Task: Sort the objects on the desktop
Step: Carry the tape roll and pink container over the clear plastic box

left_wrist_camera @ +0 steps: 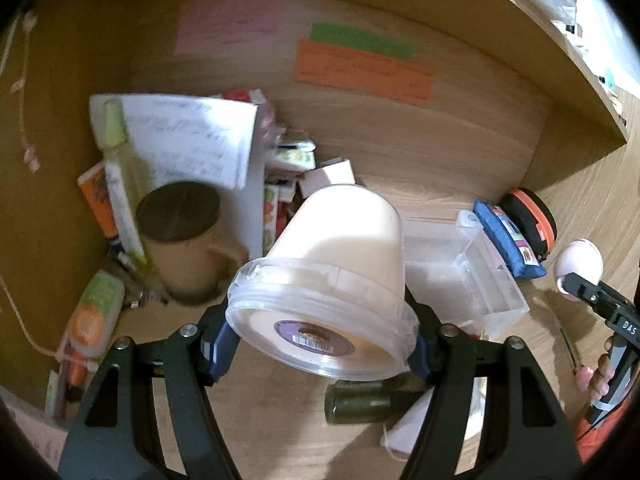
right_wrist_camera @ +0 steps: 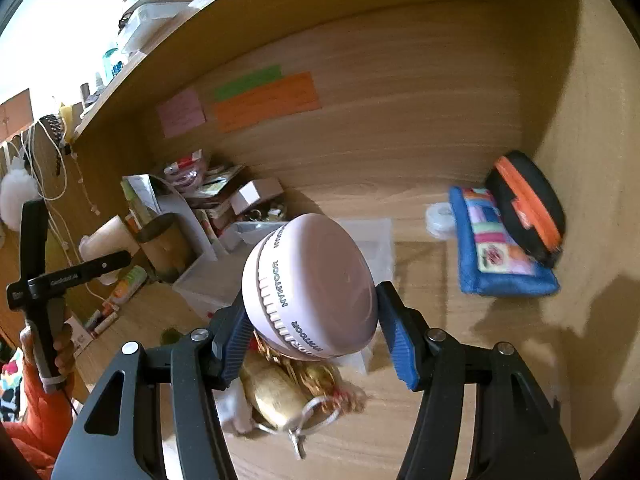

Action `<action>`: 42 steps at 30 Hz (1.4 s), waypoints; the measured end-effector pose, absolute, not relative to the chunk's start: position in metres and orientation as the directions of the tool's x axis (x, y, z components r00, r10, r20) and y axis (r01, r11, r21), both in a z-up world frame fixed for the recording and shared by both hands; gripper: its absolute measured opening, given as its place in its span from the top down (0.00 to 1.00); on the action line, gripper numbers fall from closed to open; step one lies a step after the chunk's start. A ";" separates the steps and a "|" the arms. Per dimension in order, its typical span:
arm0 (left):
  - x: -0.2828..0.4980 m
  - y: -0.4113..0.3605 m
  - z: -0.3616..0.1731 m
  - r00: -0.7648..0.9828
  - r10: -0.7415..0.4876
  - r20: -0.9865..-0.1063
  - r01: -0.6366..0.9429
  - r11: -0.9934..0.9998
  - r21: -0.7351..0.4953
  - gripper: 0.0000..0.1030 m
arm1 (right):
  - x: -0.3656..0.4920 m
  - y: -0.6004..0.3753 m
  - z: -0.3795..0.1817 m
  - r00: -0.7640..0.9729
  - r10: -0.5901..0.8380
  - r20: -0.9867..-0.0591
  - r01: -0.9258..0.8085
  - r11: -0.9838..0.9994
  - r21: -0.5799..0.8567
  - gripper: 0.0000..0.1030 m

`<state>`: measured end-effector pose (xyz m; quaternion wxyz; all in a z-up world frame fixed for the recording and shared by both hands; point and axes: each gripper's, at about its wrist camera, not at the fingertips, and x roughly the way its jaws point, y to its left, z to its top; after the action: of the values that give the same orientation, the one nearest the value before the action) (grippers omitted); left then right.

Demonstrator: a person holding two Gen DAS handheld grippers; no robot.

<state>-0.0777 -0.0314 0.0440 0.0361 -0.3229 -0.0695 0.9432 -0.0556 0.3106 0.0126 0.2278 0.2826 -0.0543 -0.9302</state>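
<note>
My left gripper (left_wrist_camera: 322, 350) is shut on a cream plastic tub (left_wrist_camera: 336, 264) with a clear lid, held on its side above the desk. My right gripper (right_wrist_camera: 316, 330) is shut on a round pale pink device (right_wrist_camera: 316, 288) with "HYMTOOR" printed around its rim. The pink device also shows at the right edge of the left wrist view (left_wrist_camera: 580, 268). The tub shows small at the left of the right wrist view (right_wrist_camera: 106, 238). Both are held in the air over the wooden desk (right_wrist_camera: 460, 420).
A clear plastic box (left_wrist_camera: 468, 276), a blue pouch (right_wrist_camera: 496, 244) and a black-and-orange case (right_wrist_camera: 528, 208) lie on the right. A brown mug (left_wrist_camera: 188, 240), papers and small boxes crowd the left corner. A gold tasselled pouch (right_wrist_camera: 280, 392) lies under my right gripper. Coloured notes (right_wrist_camera: 264, 100) hang on the back wall.
</note>
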 end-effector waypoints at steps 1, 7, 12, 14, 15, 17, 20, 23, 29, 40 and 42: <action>-0.083 -0.029 0.045 -0.784 0.125 -0.608 -0.035 -0.987 -0.157 0.34 | -0.060 0.308 0.013 -0.733 -0.458 -0.503 0.398 -0.888 0.229 0.46; -0.111 -0.011 0.044 -0.772 0.113 -0.626 -0.038 -0.991 -0.131 0.34 | -0.088 0.285 0.011 -0.707 -0.479 -0.521 0.417 -0.877 0.240 0.46; -0.131 -0.001 0.042 -0.758 0.114 -0.643 -0.038 -0.991 -0.131 0.34 | -0.105 0.265 0.008 -0.690 -0.479 -0.542 0.421 -0.876 0.237 0.46; -0.138 0.005 0.040 -0.752 0.110 -0.650 -0.040 -0.992 -0.121 0.34 | -0.112 0.260 0.007 -0.683 -0.478 -0.552 0.417 -0.876 0.242 0.46; -0.143 0.008 0.038 -0.747 0.107 -0.656 -0.041 -0.992 -0.115 0.34 | -0.116 0.259 0.005 -0.677 -0.478 -0.559 0.413 -0.876 0.249 0.46; -0.151 0.012 0.033 -0.737 0.109 -0.667 -0.045 -0.993 -0.113 0.34 | -0.126 0.257 0.001 -0.666 -0.480 -0.571 0.406 -0.875 0.262 0.46; -0.161 0.016 0.027 -0.723 0.111 -0.682 -0.050 -0.993 -0.109 0.34 | -0.139 0.251 -0.006 -0.654 -0.470 -0.593 0.397 -0.880 0.259 0.46; -0.174 0.023 0.020 -0.709 0.115 -0.695 -0.059 -0.993 -0.103 0.34 | -0.150 0.246 -0.014 -0.645 -0.446 -0.621 0.389 -0.891 0.235 0.46; -0.192 0.036 -0.001 -0.674 0.112 -0.730 -0.081 -0.994 -0.078 0.34 | -0.167 0.236 -0.032 -0.612 -0.425 -0.667 0.395 -0.895 0.208 0.46; -0.205 0.052 -0.027 -0.626 0.134 -0.768 -0.135 -0.989 -0.062 0.34 | -0.172 0.226 -0.047 -0.616 -0.371 -0.695 0.393 -0.909 0.137 0.46; -0.206 0.055 -0.030 -0.626 0.122 -0.770 -0.143 -0.989 -0.040 0.34 | -0.170 0.223 -0.048 -0.626 -0.348 -0.698 0.392 -0.914 0.105 0.46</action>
<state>-0.2062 0.0551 -0.0300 0.0735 -0.4263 0.0124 0.9015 -0.1705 0.2225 -0.0477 0.2053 0.3806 0.0286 -0.9012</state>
